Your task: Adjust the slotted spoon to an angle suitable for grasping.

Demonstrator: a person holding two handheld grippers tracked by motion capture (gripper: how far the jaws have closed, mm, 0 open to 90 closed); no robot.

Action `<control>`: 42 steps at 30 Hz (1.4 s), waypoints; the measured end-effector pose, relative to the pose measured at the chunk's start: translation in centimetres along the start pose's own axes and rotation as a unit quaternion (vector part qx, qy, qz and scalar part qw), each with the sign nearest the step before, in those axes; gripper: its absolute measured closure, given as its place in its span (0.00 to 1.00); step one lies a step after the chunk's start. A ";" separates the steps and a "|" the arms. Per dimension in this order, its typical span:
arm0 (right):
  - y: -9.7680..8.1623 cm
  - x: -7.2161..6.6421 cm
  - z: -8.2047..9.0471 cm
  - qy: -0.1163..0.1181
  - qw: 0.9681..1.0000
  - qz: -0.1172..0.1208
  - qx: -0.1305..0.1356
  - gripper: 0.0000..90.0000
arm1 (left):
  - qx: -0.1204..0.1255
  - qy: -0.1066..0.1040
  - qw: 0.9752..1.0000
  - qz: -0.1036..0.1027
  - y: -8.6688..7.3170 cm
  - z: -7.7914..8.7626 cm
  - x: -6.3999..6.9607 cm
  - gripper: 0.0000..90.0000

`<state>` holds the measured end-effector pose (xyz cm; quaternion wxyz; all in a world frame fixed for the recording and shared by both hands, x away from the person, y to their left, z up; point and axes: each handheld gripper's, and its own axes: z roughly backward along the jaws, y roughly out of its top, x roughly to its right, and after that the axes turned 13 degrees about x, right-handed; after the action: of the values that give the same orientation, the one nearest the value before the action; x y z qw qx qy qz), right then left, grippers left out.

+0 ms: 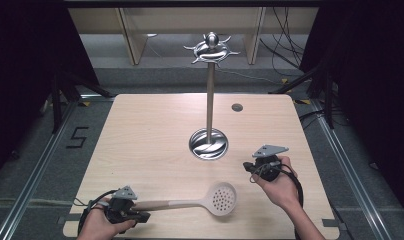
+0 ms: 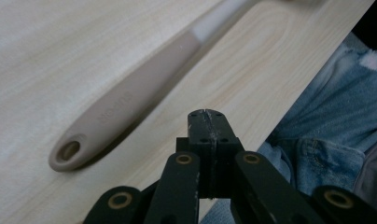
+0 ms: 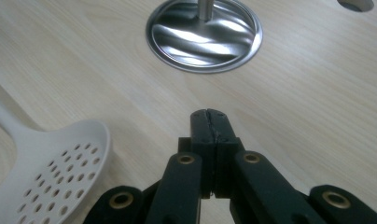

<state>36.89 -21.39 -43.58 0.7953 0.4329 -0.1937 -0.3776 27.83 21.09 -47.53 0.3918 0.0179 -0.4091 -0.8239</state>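
A pale slotted spoon (image 1: 190, 202) with a tan handle lies flat near a steel stand (image 1: 209, 142). Both grippers, left (image 2: 206, 114) and right (image 3: 208, 113), are closed and empty.

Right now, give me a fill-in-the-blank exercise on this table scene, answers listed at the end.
1. The slotted spoon lies flat on the ____.
2. The left tool has its jaws ____, beside the spoon's handle.
3. The metal stand has hooks at its ____.
4. The right tool has nothing between its jaws and points toward the stand's round ____.

Missing words: table; shut; top; base
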 end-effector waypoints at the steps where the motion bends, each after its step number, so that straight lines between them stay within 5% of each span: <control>1: 0.2 0.1 -0.3 -0.003 1.000 -0.005 -0.010 1.00 | -0.027 -0.005 0.999 -0.018 0.0 0.0 -0.2 0.99; 7: 0.7 -1.1 -2.4 0.018 0.999 -0.008 -0.040 1.00 | -0.039 0.002 0.999 -0.018 0.1 -0.5 -0.1 0.99; 12: 0.7 -2.5 -4.1 0.038 0.997 0.018 -0.069 1.00 | -0.054 0.012 0.998 -0.020 0.4 -1.0 -0.2 0.99; 13: 0.7 -3.1 -4.6 0.050 0.994 0.018 -0.093 1.00 | -0.055 0.013 0.998 -0.016 0.5 -1.2 -0.4 0.99; 19: 0.8 -3.7 -5.2 0.072 0.990 0.023 -0.119 1.00 | -0.061 0.022 0.998 -0.001 0.7 -1.5 -1.1 0.99; 28: 0.7 -4.0 -5.0 0.074 0.989 0.019 -0.129 1.00 | -0.072 0.035 0.997 0.009 1.0 -1.7 -2.4 0.99; 32: 0.6 -3.9 -5.0 0.075 0.989 0.025 -0.126 1.00 | -0.067 0.041 0.997 0.017 1.2 -2.0 -2.8 0.99; 33: 0.5 -3.9 -5.0 0.076 0.989 0.023 -0.128 1.00 | -0.052 0.046 0.997 0.032 1.1 -2.1 -2.6 0.99; 35: 0.5 -3.9 -5.1 0.075 0.989 0.025 -0.127 1.00 | -0.067 0.050 0.996 0.017 1.4 -2.0 -3.0 0.99; 42: 0.4 -4.1 -5.0 0.079 0.987 0.022 -0.139 1.00 | -0.065 0.060 0.996 0.019 2.0 -2.2 -3.8 0.99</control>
<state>37.60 -15.44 -45.92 0.8687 0.3422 -0.0857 -0.3477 32.47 21.43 -48.71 0.4314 0.0347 -0.3310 -0.8385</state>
